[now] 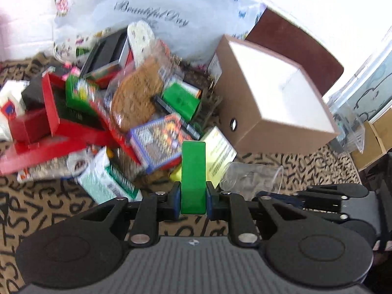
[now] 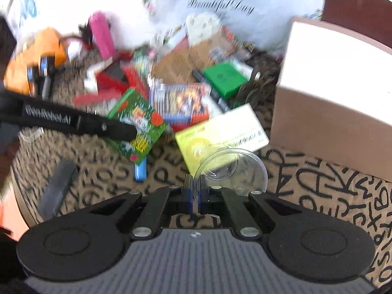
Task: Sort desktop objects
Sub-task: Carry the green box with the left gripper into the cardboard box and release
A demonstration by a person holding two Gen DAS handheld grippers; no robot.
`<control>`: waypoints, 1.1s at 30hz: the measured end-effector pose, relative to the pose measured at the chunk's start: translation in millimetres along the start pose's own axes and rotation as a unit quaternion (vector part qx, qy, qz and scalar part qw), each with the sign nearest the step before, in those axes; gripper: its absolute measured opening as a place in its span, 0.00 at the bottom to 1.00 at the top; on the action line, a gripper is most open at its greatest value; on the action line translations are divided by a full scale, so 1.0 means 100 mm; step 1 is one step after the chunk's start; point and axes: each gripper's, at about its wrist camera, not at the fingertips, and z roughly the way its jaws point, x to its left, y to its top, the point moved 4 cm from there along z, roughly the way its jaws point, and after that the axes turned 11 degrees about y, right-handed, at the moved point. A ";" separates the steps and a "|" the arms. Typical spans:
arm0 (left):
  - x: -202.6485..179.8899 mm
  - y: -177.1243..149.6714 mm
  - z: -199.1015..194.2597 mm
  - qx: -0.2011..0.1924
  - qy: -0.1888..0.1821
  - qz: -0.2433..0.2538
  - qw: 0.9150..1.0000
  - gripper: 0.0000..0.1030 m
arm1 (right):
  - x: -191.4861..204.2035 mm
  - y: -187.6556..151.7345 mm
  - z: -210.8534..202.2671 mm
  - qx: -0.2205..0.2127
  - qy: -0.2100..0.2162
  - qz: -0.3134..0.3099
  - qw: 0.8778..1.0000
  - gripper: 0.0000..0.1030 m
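My left gripper is shut on a green box, held edge-on above the patterned cloth. In the right wrist view the same box shows its printed green face, with the left gripper's black arm across it. My right gripper is shut on the rim of a clear plastic cup. The cup also shows in the left wrist view, lying on its side. A heap of boxes and packets lies behind. An open cardboard box stands at the right.
A yellow-green carton lies just beyond the cup. A white printed plastic bag stands at the back. An orange object and a pink item lie far left. A clear plastic bin sits right of the cardboard box.
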 end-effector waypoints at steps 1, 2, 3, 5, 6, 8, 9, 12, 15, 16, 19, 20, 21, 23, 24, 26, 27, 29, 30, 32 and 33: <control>-0.02 0.05 -0.04 -0.007 -0.003 0.003 1.000 0.18 | -0.02 0.04 -0.06 -0.013 0.003 0.007 1.000 0.00; -0.04 0.10 -0.07 -0.015 -0.005 0.006 1.000 0.18 | -0.03 0.08 -0.15 -0.028 0.007 0.015 0.999 0.00; -0.07 0.16 -0.11 -0.023 -0.009 0.010 1.000 0.18 | -0.04 0.13 -0.22 -0.043 0.008 0.020 0.999 0.00; -0.16 0.29 -0.18 -0.041 -0.018 0.019 0.999 0.18 | -0.04 0.23 -0.40 -0.073 0.005 0.024 0.997 0.00; -0.21 0.35 -0.21 -0.049 -0.023 0.024 0.998 0.18 | -0.05 0.29 -0.49 -0.088 0.002 0.023 0.996 0.00; -0.32 0.49 -0.24 -0.063 -0.036 0.033 0.997 0.18 | -0.07 0.40 -0.68 -0.120 -0.007 0.021 0.992 0.00; -0.38 0.56 -0.24 -0.068 -0.042 0.037 0.996 0.18 | -0.10 0.46 -0.75 -0.133 -0.013 0.021 0.991 0.00; -0.62 0.74 -0.23 -0.084 -0.056 0.059 0.993 0.18 | -0.23 0.61 -0.93 -0.165 -0.037 0.018 0.986 0.00; -0.87 0.88 -0.18 -0.099 -0.065 0.086 0.989 0.18 | -0.42 0.74 -1.06 -0.182 -0.065 0.022 0.981 0.00; -0.93 0.92 -0.16 -0.102 -0.068 0.091 0.988 0.18 | -0.49 0.78 -1.08 -0.187 -0.073 0.026 0.979 0.00; -1.13 1.06 -0.02 -0.100 -0.078 0.097 0.987 0.18 | -0.68 0.84 -1.12 -0.198 -0.097 0.034 0.975 0.00; -1.20 1.10 0.03 -0.100 -0.079 0.102 0.987 0.18 | -0.75 0.85 -1.12 -0.199 -0.105 0.038 0.974 0.00; -1.27 1.13 0.10 -0.099 -0.078 0.108 0.986 0.18 | -0.82 0.85 -1.13 -0.199 -0.111 0.042 0.973 0.00; -1.38 1.17 0.22 -0.095 -0.078 0.120 0.985 0.18 | -0.97 0.84 -1.10 -0.196 -0.126 0.050 0.971 0.00; -1.43 1.18 0.30 -0.091 -0.076 0.124 0.985 0.18 | -1.02 0.81 -1.08 -0.193 -0.132 0.053 0.971 0.00; -1.51 1.19 0.44 -0.079 -0.076 0.131 0.985 0.18 | -1.17 0.78 -1.03 -0.186 -0.141 0.066 0.970 0.00; -1.55 1.19 0.51 -0.073 -0.078 0.133 0.985 0.18 | -1.21 0.77 -0.97 -0.181 -0.145 0.071 0.970 0.00; -1.61 1.19 0.64 -0.062 -0.077 0.140 0.985 0.18 | -1.32 0.75 -0.88 -0.169 -0.152 0.079 0.971 0.01; -1.63 1.19 0.69 -0.058 -0.076 0.144 0.985 0.19 | -1.36 0.74 -0.83 -0.163 -0.154 0.083 0.971 0.01; -1.67 1.20 0.78 -0.051 -0.075 0.147 0.985 0.19 | -1.45 0.71 -0.74 -0.153 -0.158 0.090 0.971 0.01; -1.68 1.20 0.82 -0.050 -0.075 0.149 0.985 0.19 | -1.49 0.69 -0.71 -0.149 -0.159 0.093 0.972 0.01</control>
